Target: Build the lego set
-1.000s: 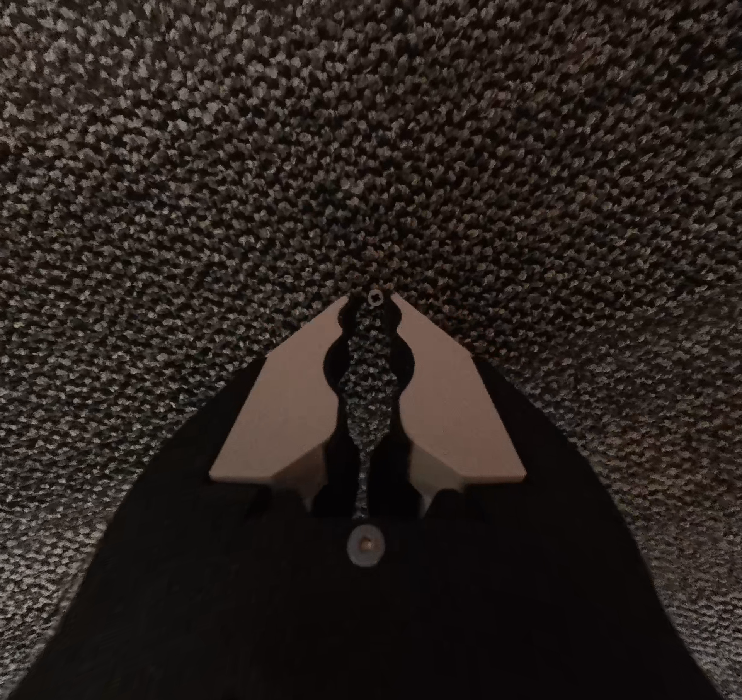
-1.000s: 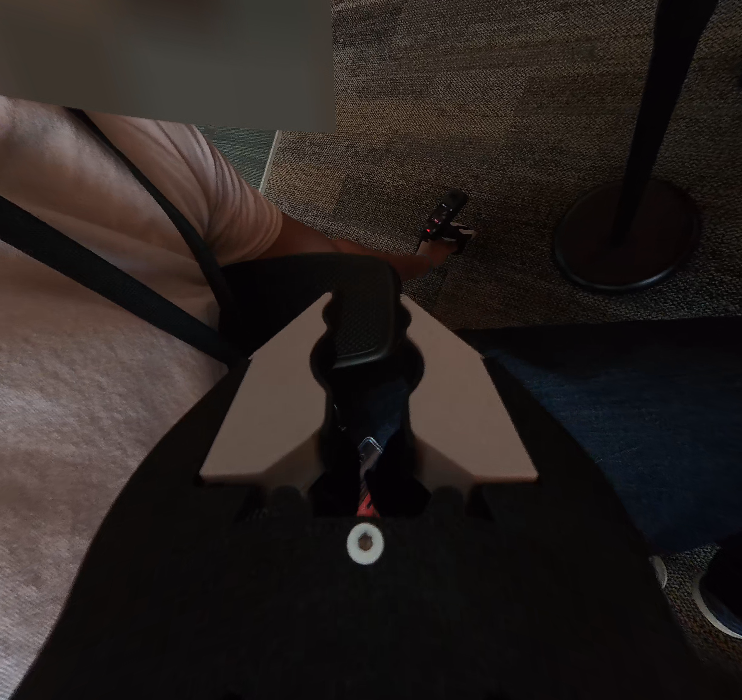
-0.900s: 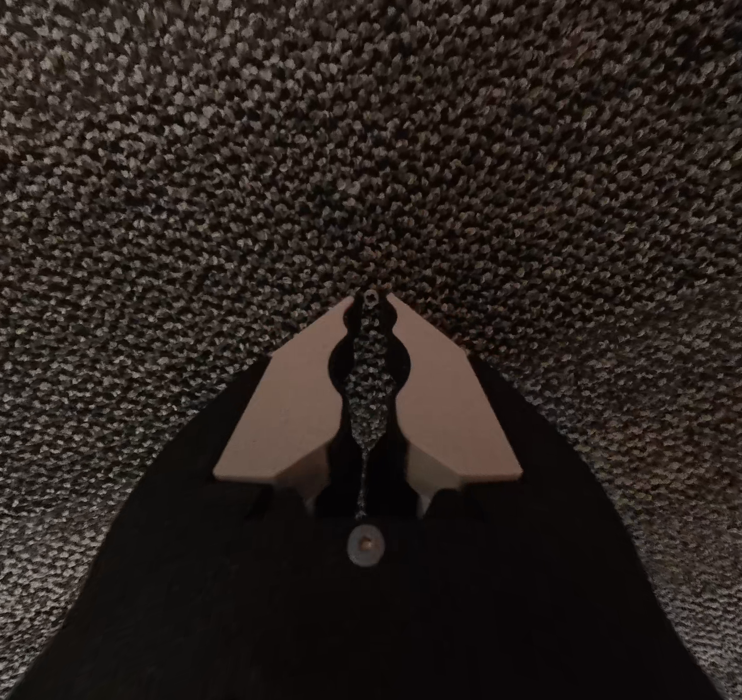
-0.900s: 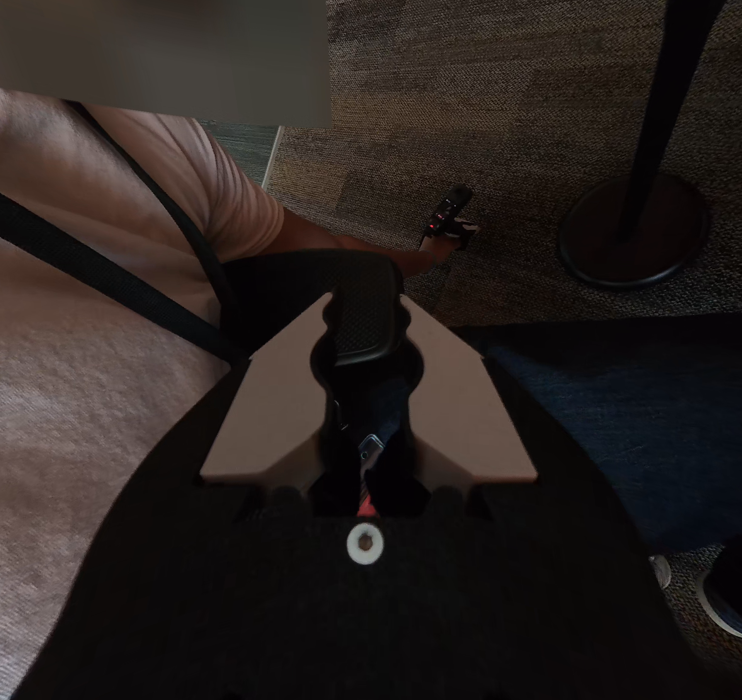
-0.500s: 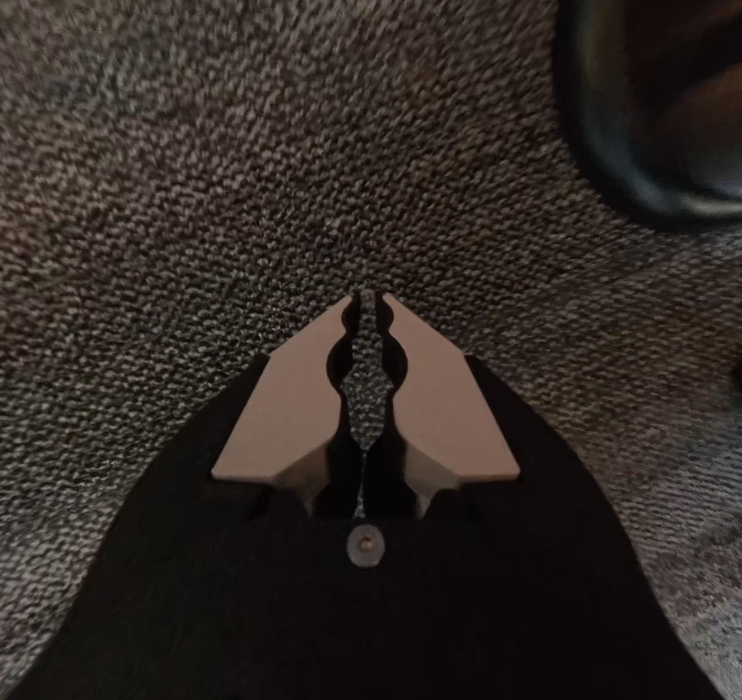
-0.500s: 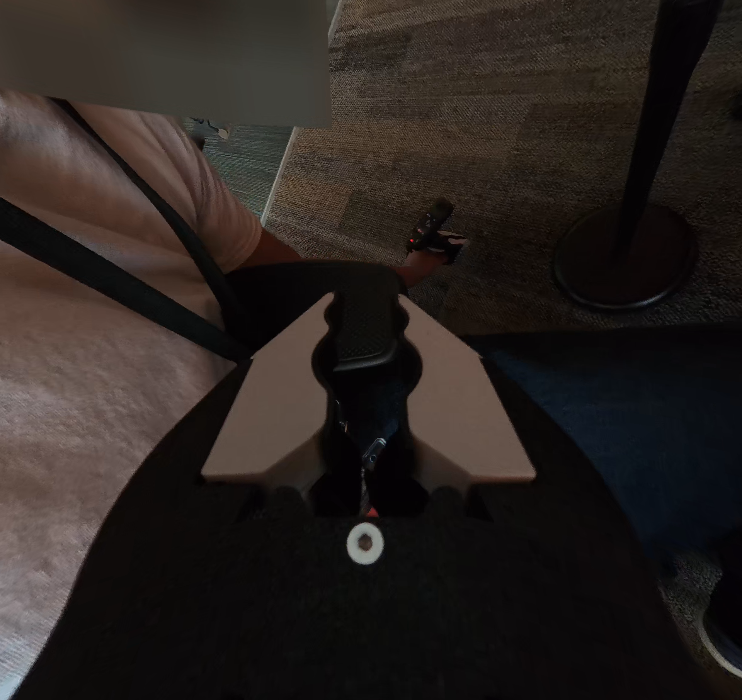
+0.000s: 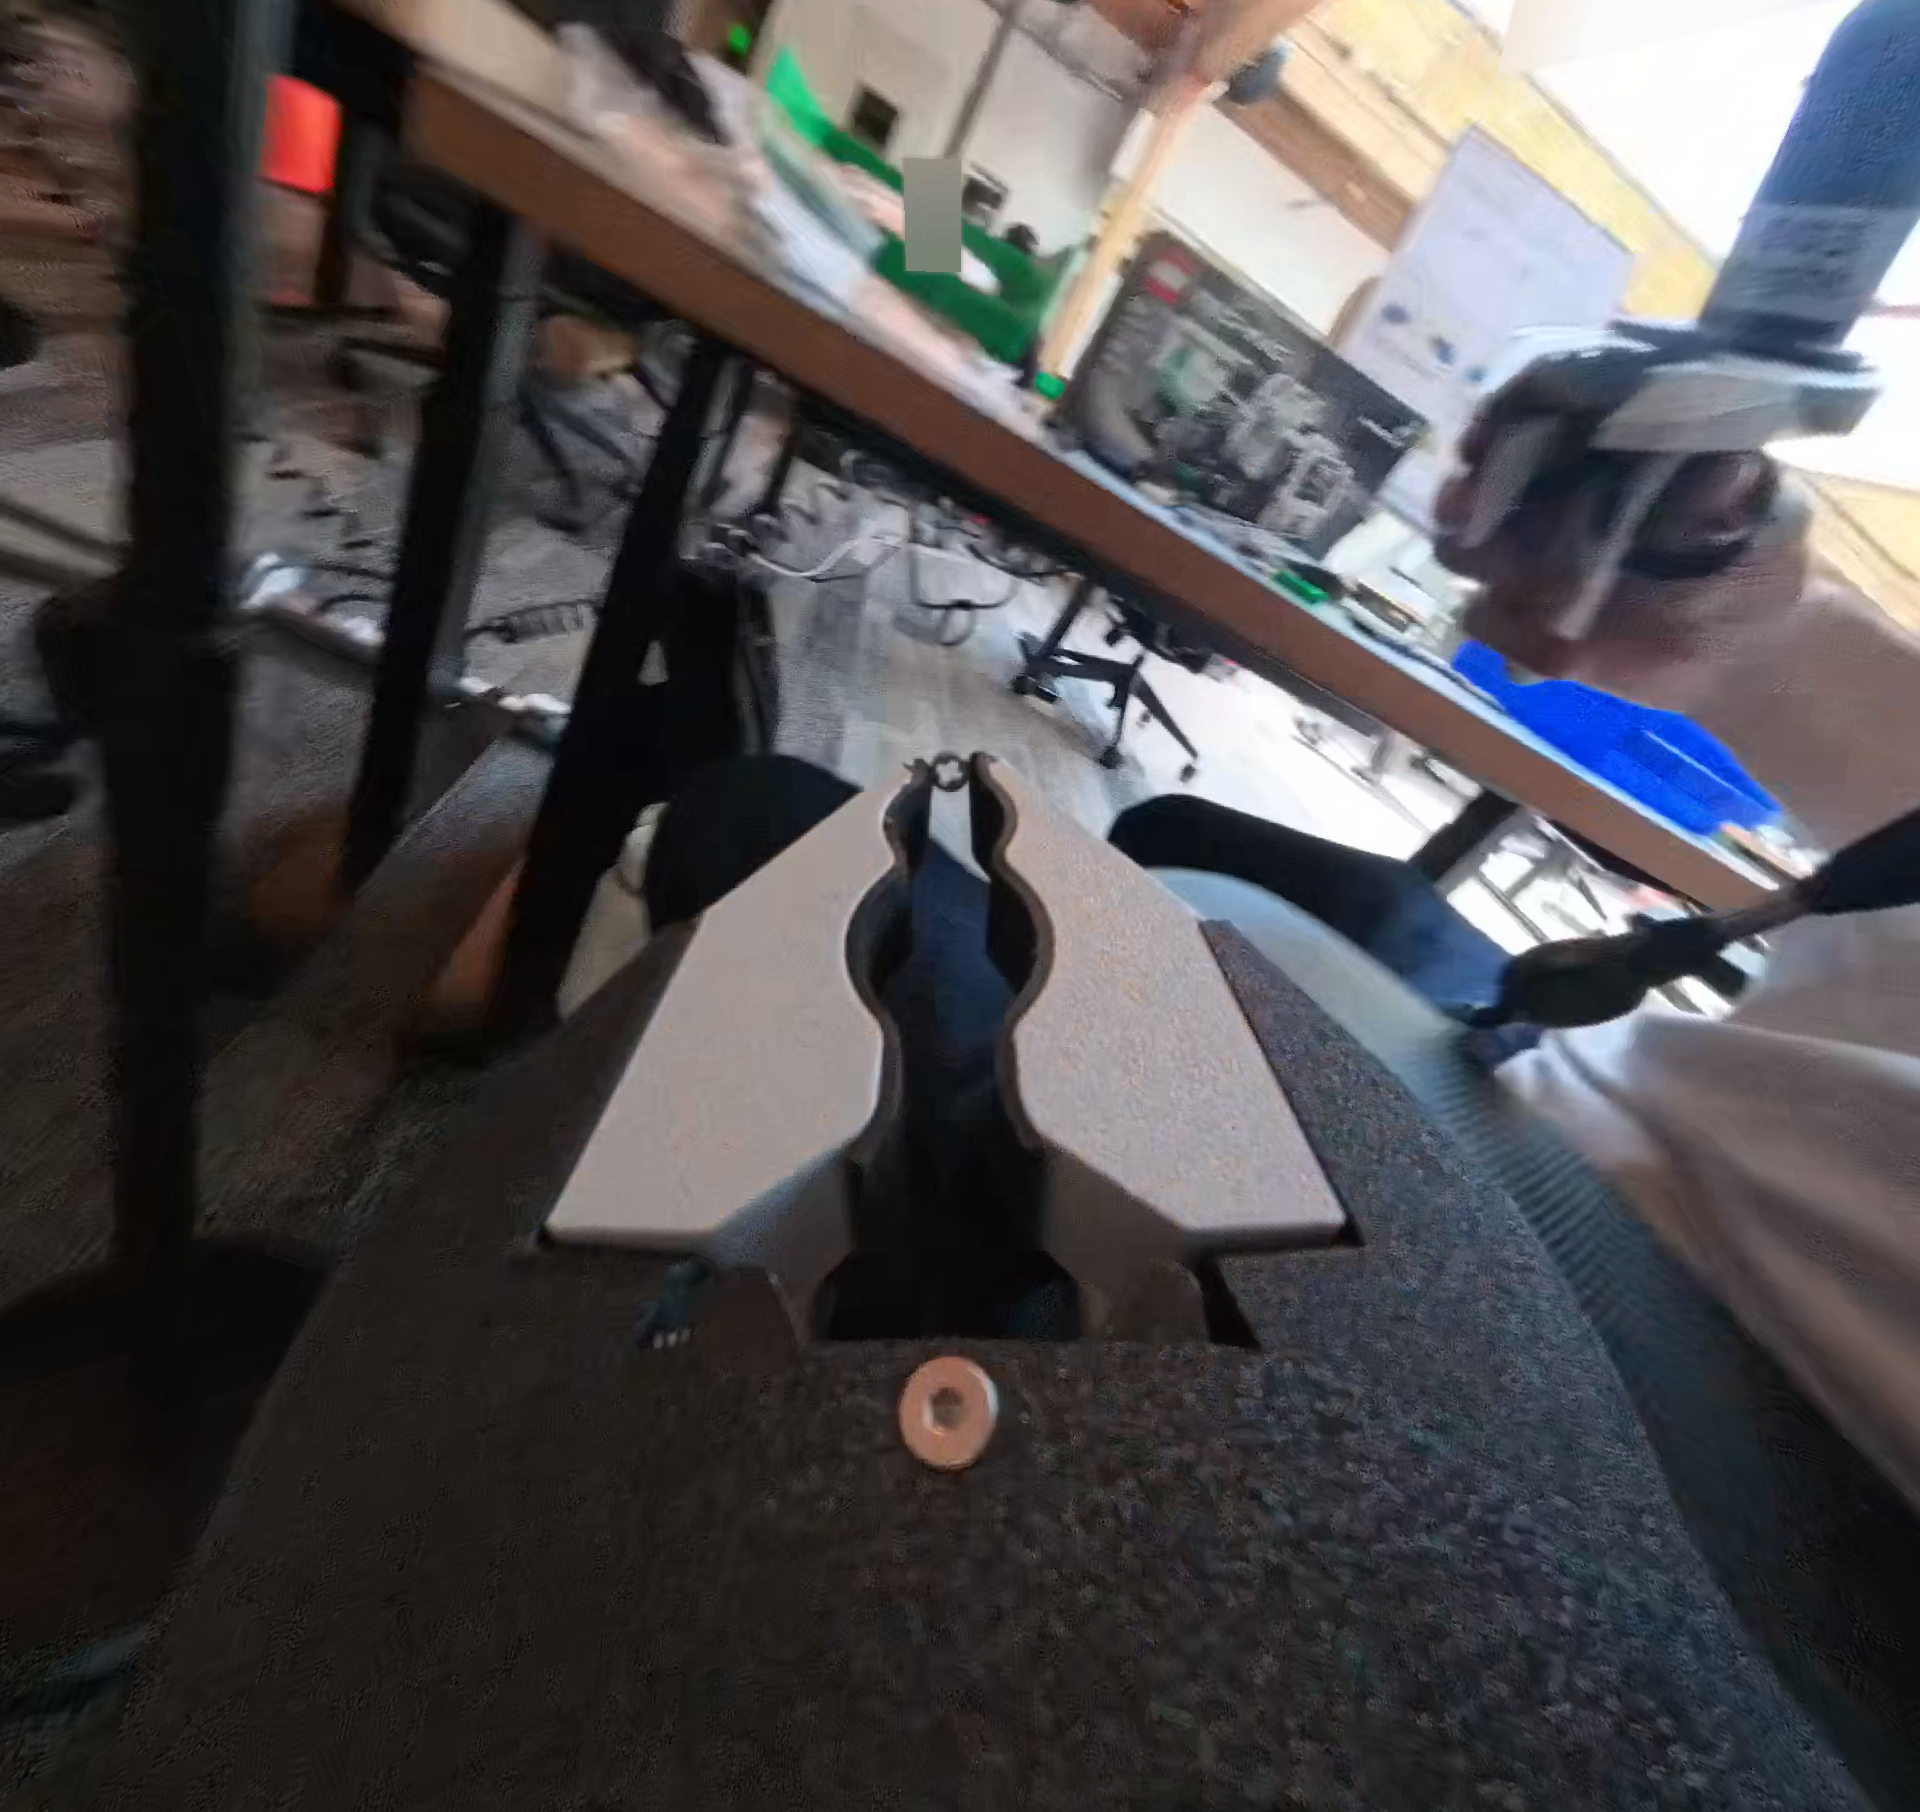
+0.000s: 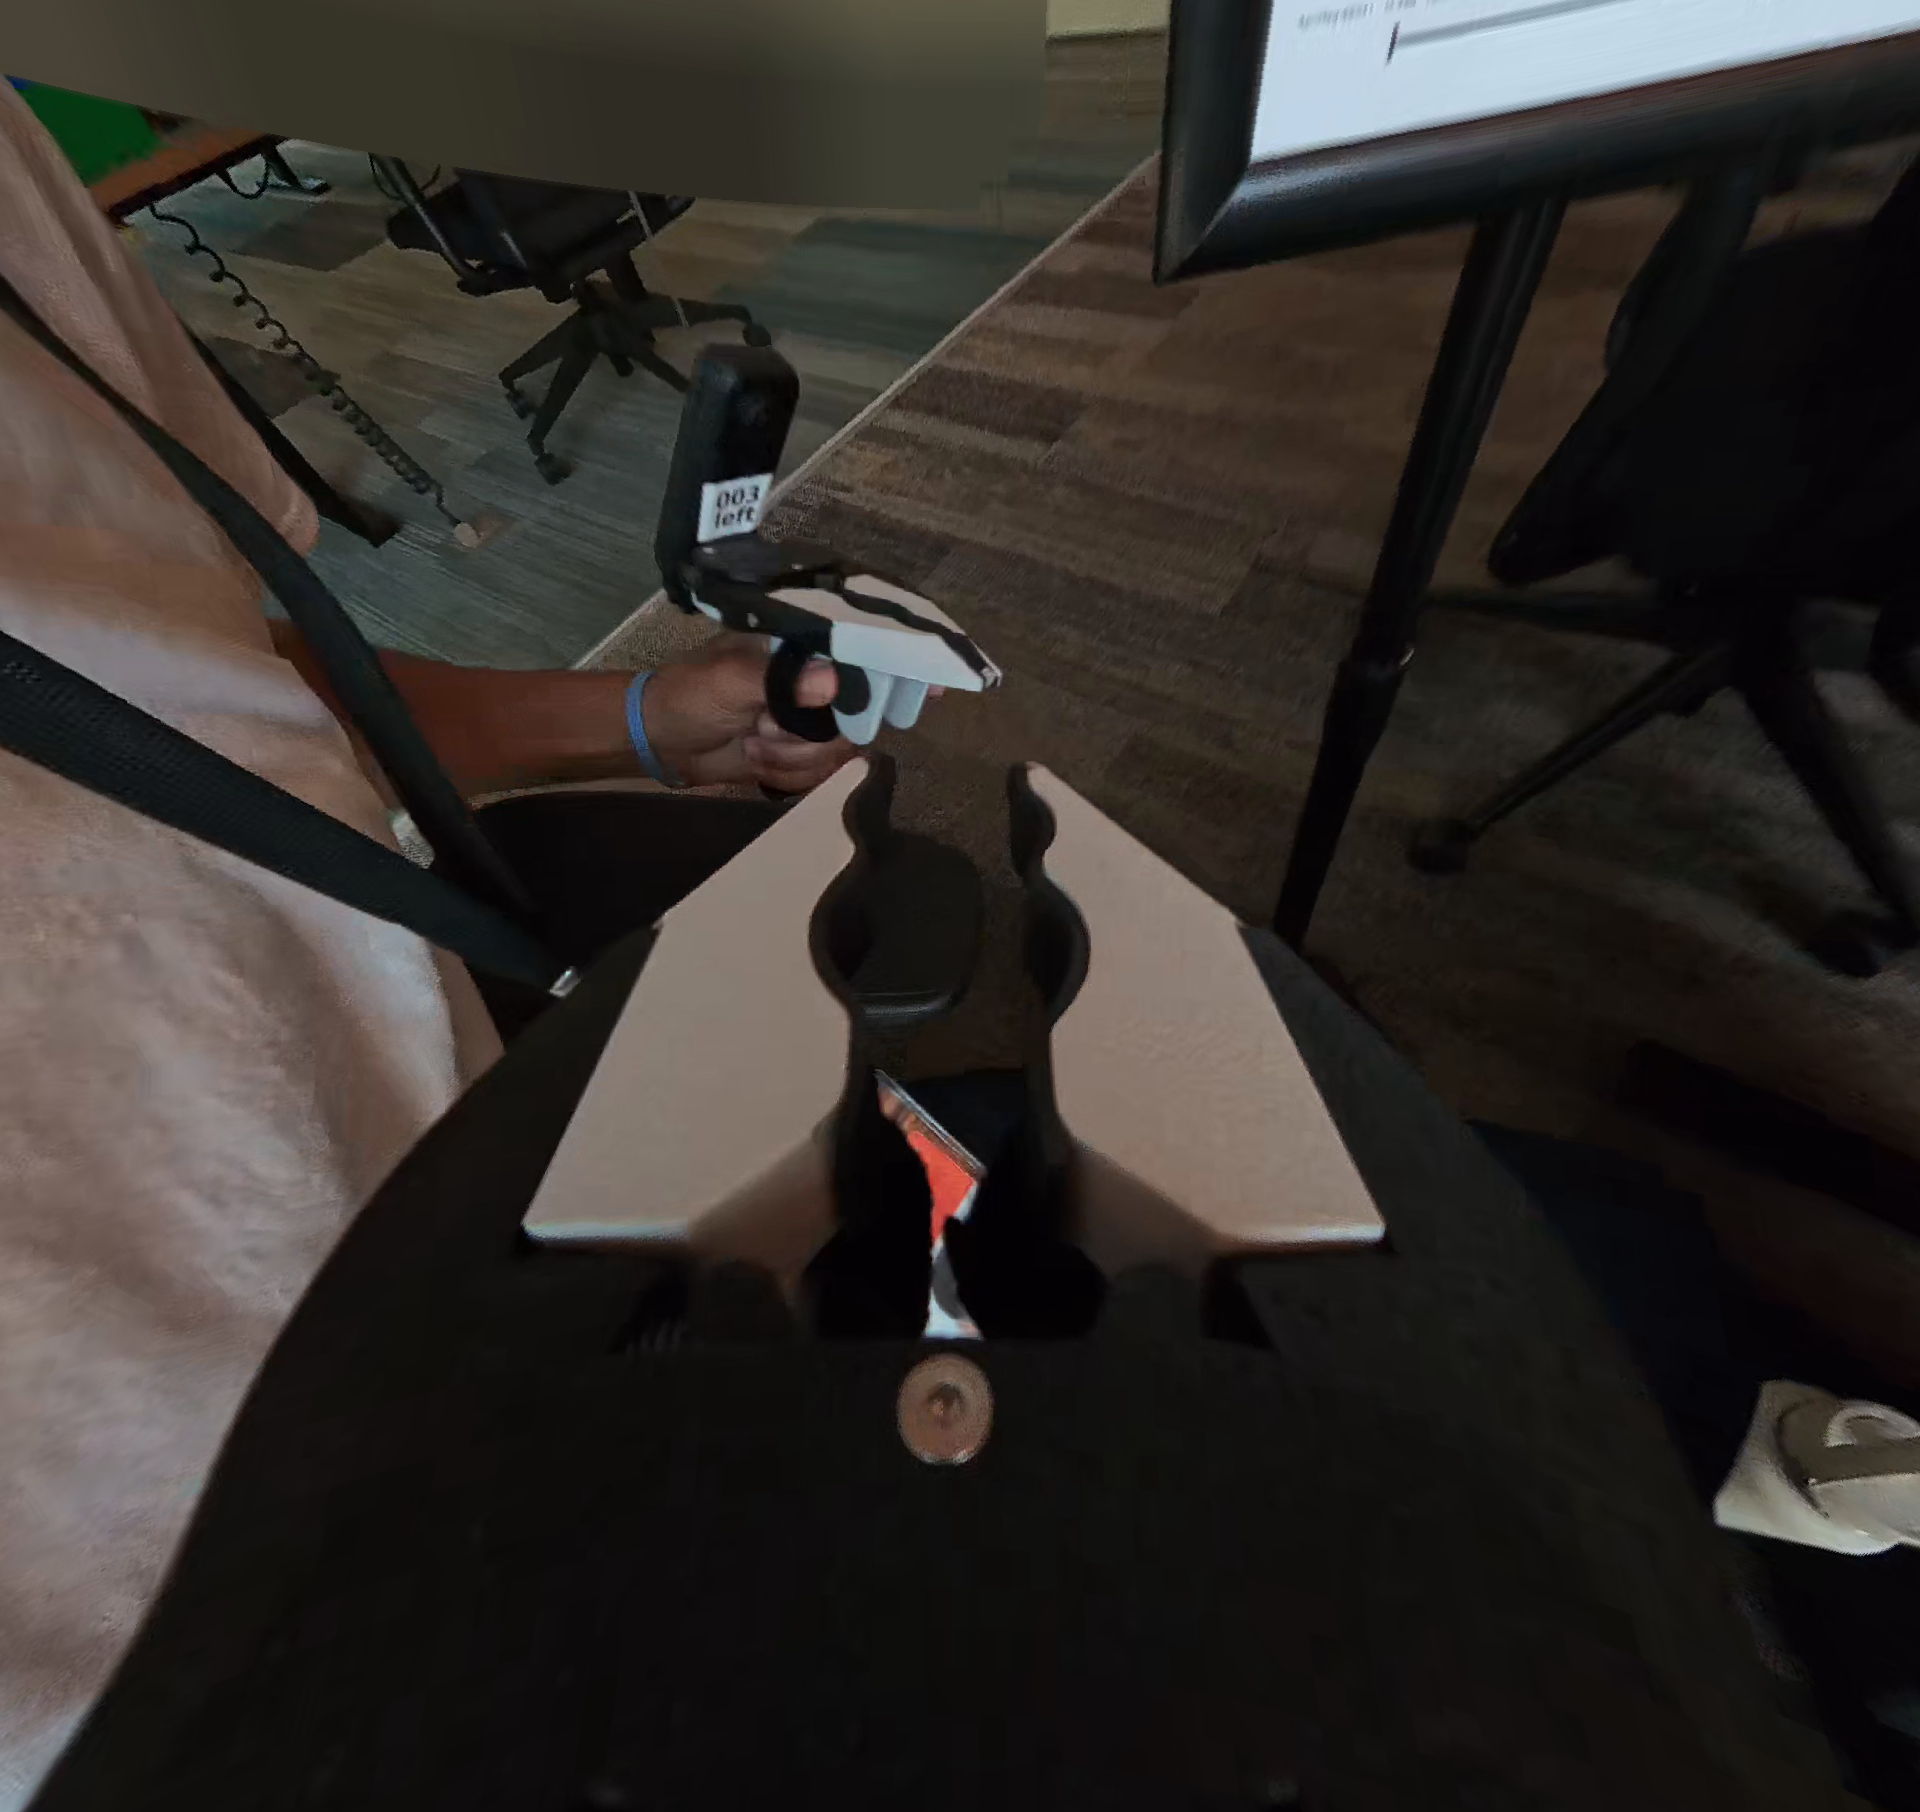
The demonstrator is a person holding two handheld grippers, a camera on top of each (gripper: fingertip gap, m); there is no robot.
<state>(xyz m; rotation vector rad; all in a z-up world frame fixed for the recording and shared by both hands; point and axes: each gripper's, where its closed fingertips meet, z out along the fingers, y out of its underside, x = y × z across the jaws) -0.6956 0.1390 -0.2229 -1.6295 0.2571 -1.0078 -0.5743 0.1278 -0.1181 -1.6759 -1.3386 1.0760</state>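
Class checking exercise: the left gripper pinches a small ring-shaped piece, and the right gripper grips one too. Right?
No. The left gripper pinches the small ring-shaped piece, but the right wrist view shows the right gripper open and empty.

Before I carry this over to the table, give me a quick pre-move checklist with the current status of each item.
1. Left gripper holding a part: ok, closed on a small ring-shaped piece at its tips.
2. Right gripper free: ok, jaws apart, nothing between them.
3. Grippers clear of each other: ok, well apart in the right wrist view.
4. Table in sight: ok, its wooden edge crosses the left wrist view.
5. Lego set located: cannot tell, the tabletop clutter is blurred.
6. Left wrist view sharp: not ok, motion blur.
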